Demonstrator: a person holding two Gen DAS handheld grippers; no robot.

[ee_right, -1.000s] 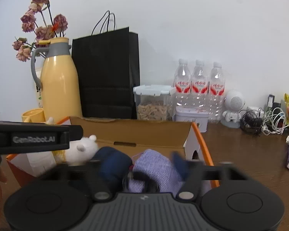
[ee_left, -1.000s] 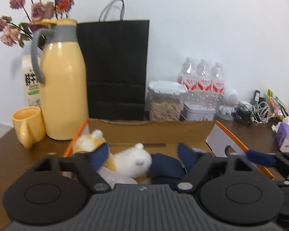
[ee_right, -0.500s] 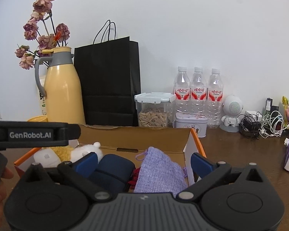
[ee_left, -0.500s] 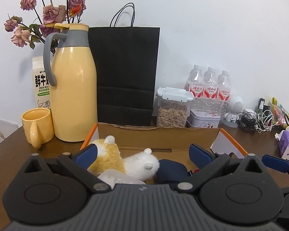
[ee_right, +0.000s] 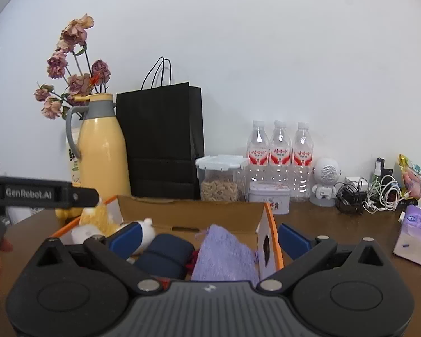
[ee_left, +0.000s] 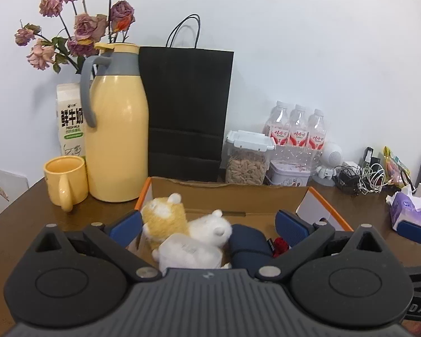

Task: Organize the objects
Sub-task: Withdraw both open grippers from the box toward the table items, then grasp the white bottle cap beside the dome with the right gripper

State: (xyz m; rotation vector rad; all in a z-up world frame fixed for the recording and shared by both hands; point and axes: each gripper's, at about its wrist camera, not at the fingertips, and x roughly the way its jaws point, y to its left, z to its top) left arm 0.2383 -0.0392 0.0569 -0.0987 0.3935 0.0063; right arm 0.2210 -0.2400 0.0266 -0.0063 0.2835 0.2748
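An open cardboard box with orange edges stands on the brown table. It holds a yellow plush, a white plush, a white packet and a navy case. The right wrist view adds a purple drawstring pouch at the box's right end. My left gripper hovers at the near side of the box, open and empty. My right gripper is likewise open over the pouch end, gripping nothing.
Behind the box stand a yellow thermos, a yellow mug, a black paper bag, a seed container, three water bottles and a tin. Cables and a tissue pack lie to the right.
Both grippers' jaws have spread wider and both have pulled back and up from the box. The pouch and the plush toys stay in the box.
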